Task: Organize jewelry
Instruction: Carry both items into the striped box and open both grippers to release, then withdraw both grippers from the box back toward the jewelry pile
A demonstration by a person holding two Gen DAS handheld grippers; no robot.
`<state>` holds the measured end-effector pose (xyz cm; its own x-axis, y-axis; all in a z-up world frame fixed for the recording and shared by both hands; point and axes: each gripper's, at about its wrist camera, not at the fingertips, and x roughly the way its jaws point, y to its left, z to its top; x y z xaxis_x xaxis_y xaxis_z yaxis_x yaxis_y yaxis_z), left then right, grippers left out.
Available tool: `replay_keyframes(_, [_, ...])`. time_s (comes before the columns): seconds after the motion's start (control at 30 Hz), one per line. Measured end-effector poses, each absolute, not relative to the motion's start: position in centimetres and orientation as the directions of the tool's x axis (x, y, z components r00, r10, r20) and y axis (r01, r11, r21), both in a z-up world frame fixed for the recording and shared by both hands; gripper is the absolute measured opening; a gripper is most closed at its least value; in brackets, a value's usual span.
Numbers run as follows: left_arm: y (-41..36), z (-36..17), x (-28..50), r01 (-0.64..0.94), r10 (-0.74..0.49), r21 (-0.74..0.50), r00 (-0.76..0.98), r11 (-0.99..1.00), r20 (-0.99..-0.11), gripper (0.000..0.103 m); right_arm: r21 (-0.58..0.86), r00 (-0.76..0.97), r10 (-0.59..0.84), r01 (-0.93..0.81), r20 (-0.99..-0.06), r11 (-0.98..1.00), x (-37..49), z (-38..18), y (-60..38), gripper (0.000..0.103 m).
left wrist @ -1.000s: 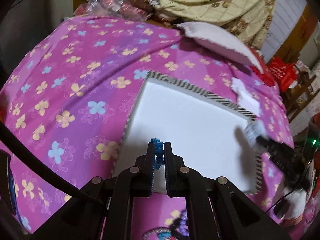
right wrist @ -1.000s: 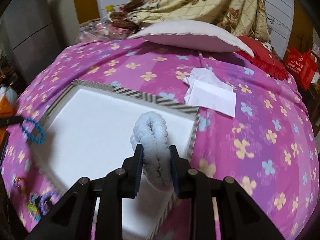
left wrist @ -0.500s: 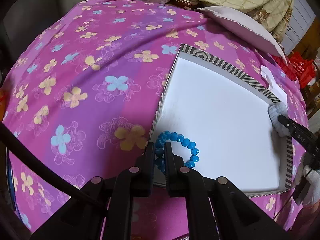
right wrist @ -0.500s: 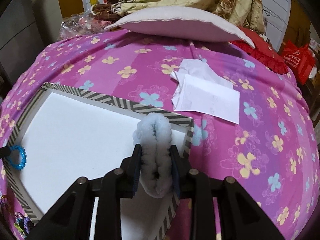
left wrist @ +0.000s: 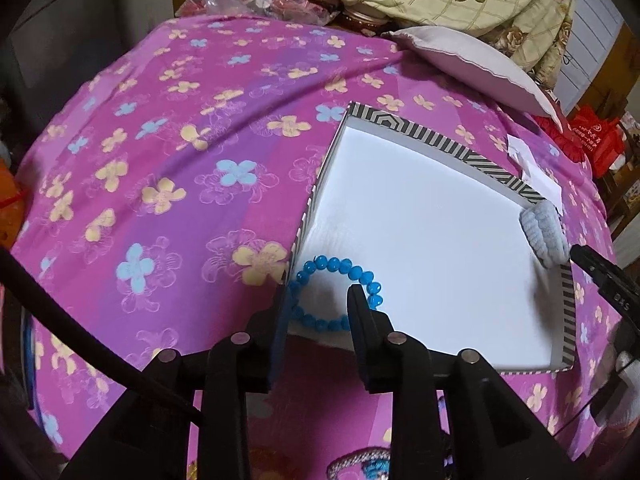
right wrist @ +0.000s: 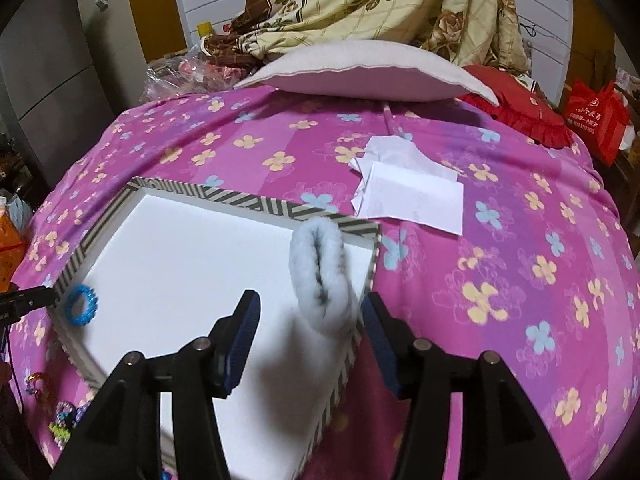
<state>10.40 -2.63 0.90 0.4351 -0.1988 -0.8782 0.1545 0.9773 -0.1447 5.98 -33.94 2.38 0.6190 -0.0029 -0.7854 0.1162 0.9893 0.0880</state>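
Observation:
A blue bead bracelet lies flat in the near left corner of a shallow white box with a striped rim. My left gripper straddles it with jaws opening and pads off the beads. A fluffy pale blue scrunchie stands on edge in the box's right corner, leaning toward the right finger. My right gripper has it between its opening jaws, with a clear gap at the left pad. Each view shows the other item: the scrunchie and the bracelet.
The box sits on a pink flowered bedspread. White papers lie just beyond its right corner. A pale pillow, a patterned quilt and a red bag are at the back. More jewelry lies near the left edge.
The left gripper came down to the box corner, then spread its jaws and let the bracelet drop flat. The right jaws widened from squeezing the scrunchie to standing apart from it.

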Motion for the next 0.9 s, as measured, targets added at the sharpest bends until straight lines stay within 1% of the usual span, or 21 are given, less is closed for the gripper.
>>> replay_keyframes(0.1, [-2.7,1.6,9.3,0.154,-0.165,-0.104,0.471,0.983,-0.866,0.029,0.086,0.631,-0.003,0.111,-0.775,0.990,4.4,3.1,-33.5,0.056])
replay_keyframes(0.47, [-2.6,3.0,5.1,0.142,-0.106,-0.033,0.545,0.989,-0.832,0.029,0.084,0.653,0.008,0.085,-0.757,0.993,-1.2,4.6,-31.1,0.057])
replay_keyframes(0.6, [-2.5,3.5,3.5,0.138,-0.098,-0.023,0.566,0.990,-0.818,0.029,0.093,0.660,0.018,0.079,-0.751,0.993,-3.2,4.8,-30.4,0.063])
replay_keyframes(0.73, [-2.5,3.9,2.0,0.139,-0.092,-0.013,0.584,0.990,-0.806,0.029,0.101,0.656,0.034,0.065,-0.754,0.993,-4.9,4.6,-29.5,0.063])
replay_keyframes(0.9, [-2.5,3.9,0.3,0.143,-0.113,-0.036,0.581,0.989,-0.806,0.029,0.115,0.653,0.052,0.054,-0.756,0.992,-7.0,4.3,-28.4,0.063])
